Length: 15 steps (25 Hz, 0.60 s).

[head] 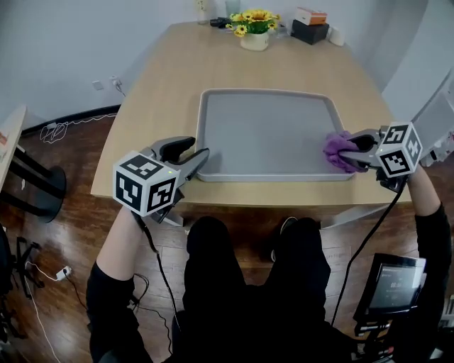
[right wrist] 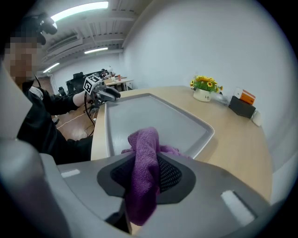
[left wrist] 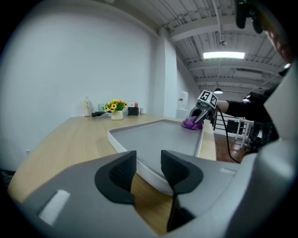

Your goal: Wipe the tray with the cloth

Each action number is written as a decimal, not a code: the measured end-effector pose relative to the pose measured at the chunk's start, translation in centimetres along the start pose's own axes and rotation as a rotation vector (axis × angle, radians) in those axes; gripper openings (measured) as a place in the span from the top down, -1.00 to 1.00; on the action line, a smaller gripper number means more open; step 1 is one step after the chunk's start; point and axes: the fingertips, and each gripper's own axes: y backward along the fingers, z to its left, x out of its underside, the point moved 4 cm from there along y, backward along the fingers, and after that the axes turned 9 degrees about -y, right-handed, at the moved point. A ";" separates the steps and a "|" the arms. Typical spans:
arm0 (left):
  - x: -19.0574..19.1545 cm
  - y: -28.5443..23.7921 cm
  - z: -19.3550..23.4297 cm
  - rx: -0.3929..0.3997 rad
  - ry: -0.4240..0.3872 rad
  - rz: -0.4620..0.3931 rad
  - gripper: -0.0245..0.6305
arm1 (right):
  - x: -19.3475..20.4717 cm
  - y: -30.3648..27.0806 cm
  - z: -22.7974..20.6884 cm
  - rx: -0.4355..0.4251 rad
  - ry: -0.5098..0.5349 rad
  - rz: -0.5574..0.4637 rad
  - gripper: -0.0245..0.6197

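One grey tray (head: pixel 269 135) lies flat on a light wooden counter (head: pixel 163 85), its long axis running left to right along the counter's near edge. The counter stands on a dark plank floor (head: pixel 64 234) between pale walls. Yellow flowers in a white pot (head: pixel 254 21) and a black box (head: pixel 309 31) sit at its far end.

Only the head view shows the floor. Only the gripper views show the ceiling, with its strip lights (left wrist: pixel 223 55).

The right gripper (right wrist: pixel 146 172) is clamped on the purple cloth (head: pixel 339 151), which bunches at the tray's near right corner, its folds hanging from between the pads. The left gripper (left wrist: pixel 149 169) has its jaws partly apart and holds nothing, with the tray's near left corner just ahead.
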 end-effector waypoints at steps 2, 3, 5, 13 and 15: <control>-0.1 -0.4 -0.2 0.007 -0.006 0.002 0.48 | -0.6 -0.7 0.1 0.006 0.020 0.000 0.61; -0.1 -0.4 -0.2 0.012 -0.006 0.001 0.48 | -1.2 -1.5 0.5 0.015 0.049 0.006 0.61; -0.1 -0.3 -0.2 0.017 0.003 -0.010 0.48 | -3.4 -3.6 1.7 0.013 0.098 0.008 0.62; -0.2 0.0 0.4 -0.002 0.023 -0.017 0.57 | -15.2 -14.2 10.7 -0.119 0.250 -0.024 0.62; 0.0 -0.1 0.2 -0.003 0.011 0.000 0.57 | -16.7 -16.0 13.2 -0.138 0.301 -0.025 0.62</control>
